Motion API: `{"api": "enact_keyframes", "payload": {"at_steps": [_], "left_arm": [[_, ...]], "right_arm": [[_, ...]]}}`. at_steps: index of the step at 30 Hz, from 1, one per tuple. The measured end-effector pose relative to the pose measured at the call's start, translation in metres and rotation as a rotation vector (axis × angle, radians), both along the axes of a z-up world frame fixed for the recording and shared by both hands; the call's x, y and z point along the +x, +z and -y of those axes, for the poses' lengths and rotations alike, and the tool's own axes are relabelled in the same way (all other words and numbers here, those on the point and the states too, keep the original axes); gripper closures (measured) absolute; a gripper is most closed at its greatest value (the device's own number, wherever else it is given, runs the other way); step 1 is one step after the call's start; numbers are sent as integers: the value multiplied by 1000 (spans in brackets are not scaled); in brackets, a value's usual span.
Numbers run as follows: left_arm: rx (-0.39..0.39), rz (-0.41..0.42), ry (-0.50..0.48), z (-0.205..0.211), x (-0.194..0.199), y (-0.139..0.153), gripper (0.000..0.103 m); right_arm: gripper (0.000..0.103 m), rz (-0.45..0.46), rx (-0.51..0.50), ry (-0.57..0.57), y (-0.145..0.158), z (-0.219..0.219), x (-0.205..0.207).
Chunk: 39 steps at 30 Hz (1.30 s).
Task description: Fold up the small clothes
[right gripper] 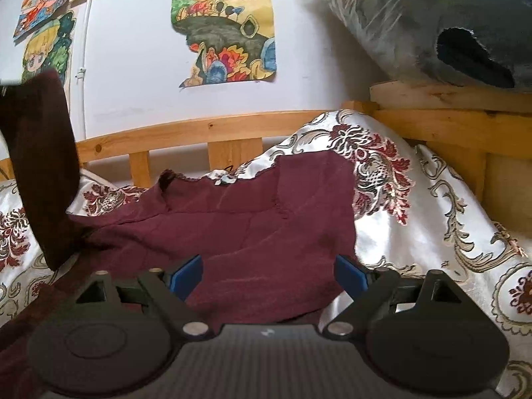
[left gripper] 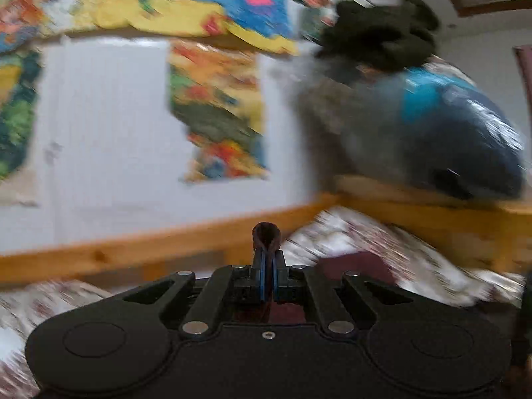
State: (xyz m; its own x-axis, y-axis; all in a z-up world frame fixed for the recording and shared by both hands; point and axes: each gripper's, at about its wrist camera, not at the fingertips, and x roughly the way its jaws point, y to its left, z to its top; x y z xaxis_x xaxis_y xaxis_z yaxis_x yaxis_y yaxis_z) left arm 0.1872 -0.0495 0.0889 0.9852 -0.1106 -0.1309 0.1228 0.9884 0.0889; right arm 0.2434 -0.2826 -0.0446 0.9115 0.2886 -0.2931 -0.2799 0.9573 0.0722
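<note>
A maroon garment (right gripper: 252, 229) lies spread on a floral bedspread (right gripper: 432, 206). My right gripper (right gripper: 268, 274) is open just above its near part, blue pads (right gripper: 186, 274) on either side, holding nothing. My left gripper (left gripper: 267, 262) is shut on a fold of the maroon garment (left gripper: 266, 232), which sticks up between its fingers. In the right wrist view a lifted strip of the same cloth (right gripper: 43, 173) hangs at the left. The left wrist view is motion-blurred.
A wooden bed rail (right gripper: 212, 129) runs behind the bedspread, with a higher wooden ledge (right gripper: 449, 99) at the right. A large plastic-wrapped grey-blue bundle (right gripper: 432, 16) sits on that ledge. Colourful drawings (right gripper: 226, 26) hang on the white wall.
</note>
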Motion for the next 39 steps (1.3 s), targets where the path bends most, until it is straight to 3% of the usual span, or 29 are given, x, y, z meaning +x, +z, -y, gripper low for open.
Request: {"api": "enact_keyframes", "payload": {"at_steps": [8,13,17,20,24,28,32,35,38,39], "left_arm": [[2,-193,-120,47,-2,-78,99],[-66,-306,-132,47,-3,-103,97],[-108,-419,-97,44,1,-118,78],[-153,-488,-102,38,-1,-123,57],[-207,-485,-106,25,-20,-121,30],[-228,-491,-43,6,-36,-118,20],[-203,-519,84,-16,-48,-119,15],[-187,-530,179,-35,-53,-120,14],[-226,-554,258,-57,-57,-122,14],[-239,-561,279,-64,-59,-122,14]], "right_arm": [[13,-7,-3,-26,-1,9,4],[13,-10,-8,-28,-3,9,7],[13,-20,-11,-25,-6,8,8],[12,-18,-21,-21,-6,6,7],[9,-7,-37,-6,-4,3,4],[7,-9,-58,52,-3,-9,-1],[2,-30,-114,145,-5,-31,-10],[2,-39,-201,190,-13,-51,-19],[3,-58,-246,225,-21,-67,-25],[8,-69,-243,241,-22,-71,-27]]}}
